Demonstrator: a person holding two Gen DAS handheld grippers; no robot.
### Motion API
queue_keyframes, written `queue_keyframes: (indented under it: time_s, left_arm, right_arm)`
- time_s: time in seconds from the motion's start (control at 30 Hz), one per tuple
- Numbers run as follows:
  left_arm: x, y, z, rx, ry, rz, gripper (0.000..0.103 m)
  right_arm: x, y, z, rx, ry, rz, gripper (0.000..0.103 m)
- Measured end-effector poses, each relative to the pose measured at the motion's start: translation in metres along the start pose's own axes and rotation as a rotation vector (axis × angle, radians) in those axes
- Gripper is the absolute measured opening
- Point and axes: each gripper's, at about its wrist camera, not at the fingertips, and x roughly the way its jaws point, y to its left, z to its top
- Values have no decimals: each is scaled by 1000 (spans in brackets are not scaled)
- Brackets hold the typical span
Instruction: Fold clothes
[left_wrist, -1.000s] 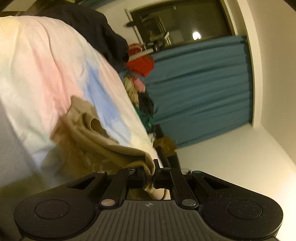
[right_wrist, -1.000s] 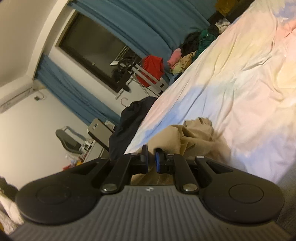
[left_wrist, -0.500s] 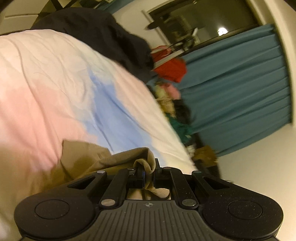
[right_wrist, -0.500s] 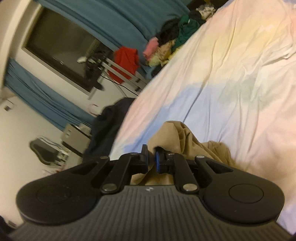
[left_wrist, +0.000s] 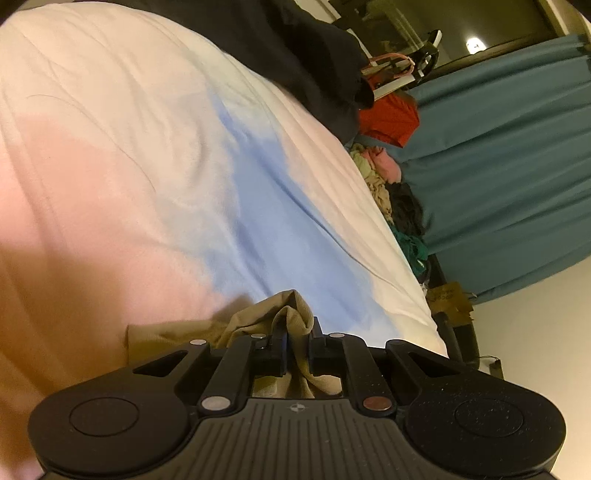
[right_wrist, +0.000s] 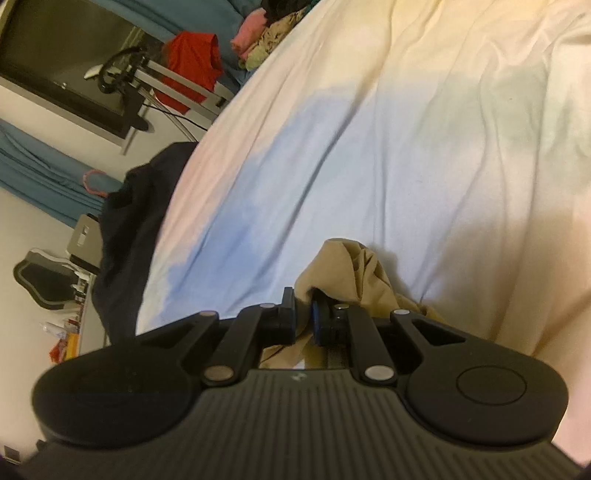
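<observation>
The left gripper (left_wrist: 298, 341) tilts downward, fingers pinched nearly together. The right gripper (right_wrist: 303, 309) does likewise, seemingly clamped.

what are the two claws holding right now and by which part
Both hold one tan cloth garment: the left claw pinches a bunched fold at its edge, the right claw another bunched edge. Which part of the garment cannot be told.

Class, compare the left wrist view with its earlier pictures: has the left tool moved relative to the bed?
Yes. The left tool, shut on the tan garment, has moved forward over the bedsheet: the blue patch now lies just ahead, and the dark clothes pile looms larger.
</observation>
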Motion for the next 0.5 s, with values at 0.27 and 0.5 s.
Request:
queue_keyframes:
  time_s: [0.27,0.5]
  left_arm:
    - [-11,-11,-4,123,-32,-16,9]
    - [-44,-40,-19,325,-138,14,58]
  right_arm:
    - [-5,-1,2,5,-3,28,13]
    - [-33,6,6,-22,-12,192,94]
